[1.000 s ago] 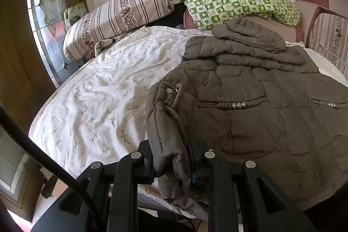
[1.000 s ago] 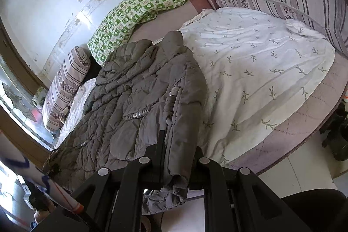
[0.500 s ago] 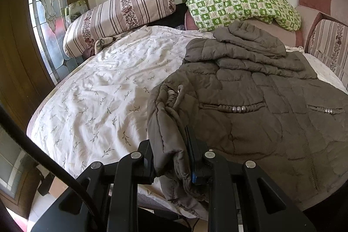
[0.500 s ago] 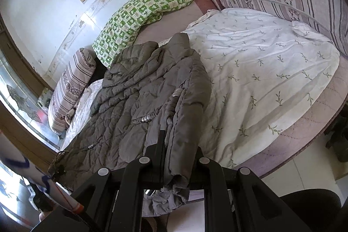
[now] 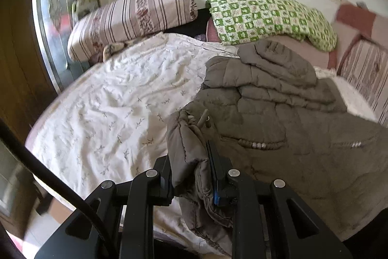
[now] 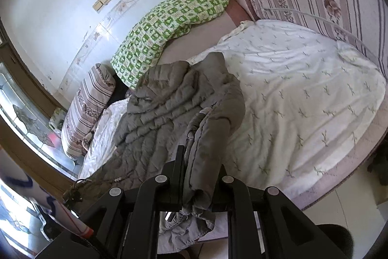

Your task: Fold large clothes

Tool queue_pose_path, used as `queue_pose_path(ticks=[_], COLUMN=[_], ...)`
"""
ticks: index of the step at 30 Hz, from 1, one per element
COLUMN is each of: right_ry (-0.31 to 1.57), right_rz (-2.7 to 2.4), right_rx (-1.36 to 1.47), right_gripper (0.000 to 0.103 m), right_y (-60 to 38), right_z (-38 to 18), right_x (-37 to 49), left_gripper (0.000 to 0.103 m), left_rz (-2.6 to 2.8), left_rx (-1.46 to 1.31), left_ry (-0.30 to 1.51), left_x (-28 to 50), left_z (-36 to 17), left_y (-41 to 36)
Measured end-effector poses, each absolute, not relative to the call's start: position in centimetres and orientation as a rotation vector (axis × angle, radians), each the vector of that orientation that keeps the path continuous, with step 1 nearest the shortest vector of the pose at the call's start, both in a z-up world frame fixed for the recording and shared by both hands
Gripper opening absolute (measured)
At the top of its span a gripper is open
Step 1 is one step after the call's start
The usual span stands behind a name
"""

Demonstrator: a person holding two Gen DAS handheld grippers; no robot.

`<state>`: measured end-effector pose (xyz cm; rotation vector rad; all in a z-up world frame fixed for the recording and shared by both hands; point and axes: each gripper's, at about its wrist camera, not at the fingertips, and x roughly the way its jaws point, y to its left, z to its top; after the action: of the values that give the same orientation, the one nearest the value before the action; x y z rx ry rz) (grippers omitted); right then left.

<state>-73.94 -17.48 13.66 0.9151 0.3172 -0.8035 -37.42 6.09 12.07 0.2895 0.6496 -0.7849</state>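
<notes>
Spread across the bed (image 5: 116, 113): a grey-brown padded coat (image 5: 278, 137), its sleeves and hood bunched toward the green checked quilt (image 5: 266, 16), its near hem hanging over the mattress edge.

Left gripper (image 5: 191, 176): jaws nearly closed, clamped on a thick wad of the hem at one corner. Right gripper (image 6: 201, 176): jaws likewise nearly closed, pinching the opposite corner of the hem, with loose lining dangling below.

Risks from here, judged from the lie of things:
- Slippery, puffy padding squeezed between narrow jaws; likely to creep out under the coat's own weight, dropping a corner to the floor.
- Only a bunched fold caught on each side, not a flat edge; any fold carried forward likely to land crooked or doubled.
- Sleeves already heaped near the collar; hem laid over them bound to sit lumpy and slide off.
- Drawstring and toggle (image 5: 203, 119) beside the left jaws; liable to snag.
- Uneven lifting of the two corners; twisted coat.
</notes>
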Motion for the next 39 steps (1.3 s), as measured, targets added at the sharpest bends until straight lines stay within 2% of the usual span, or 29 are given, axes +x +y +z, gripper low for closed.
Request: queue_pose_path(ticks=[23,37,38,39], right_ry=[0.314,0.329,0.329,0.331], right_rz=[-0.854,-0.848,-0.849,-0.849], right_rx=[0.983,0.963,0.962,0.959], right_gripper=[0.014,0.014,0.014,0.014], right_y=[-21.8,-20.9,-21.0,-20.9], right_z=[19.5,20.0,20.0,20.0], right_x=[-69.4,-67.8,-67.8,-67.8], left_gripper=[0.022,0.019,0.021,0.032], left_rz=[-0.737,-0.779,-0.785,-0.787], left_rx=[0.243,0.224,0.217,0.207], left_ry=[0.668,0.676,0.696,0.726], left_x=[-35.9,-35.4,-35.1,-34.6], left_z=[16.5,16.7,16.6,16.4], left_y=[5.9,6.8,6.8,6.8])
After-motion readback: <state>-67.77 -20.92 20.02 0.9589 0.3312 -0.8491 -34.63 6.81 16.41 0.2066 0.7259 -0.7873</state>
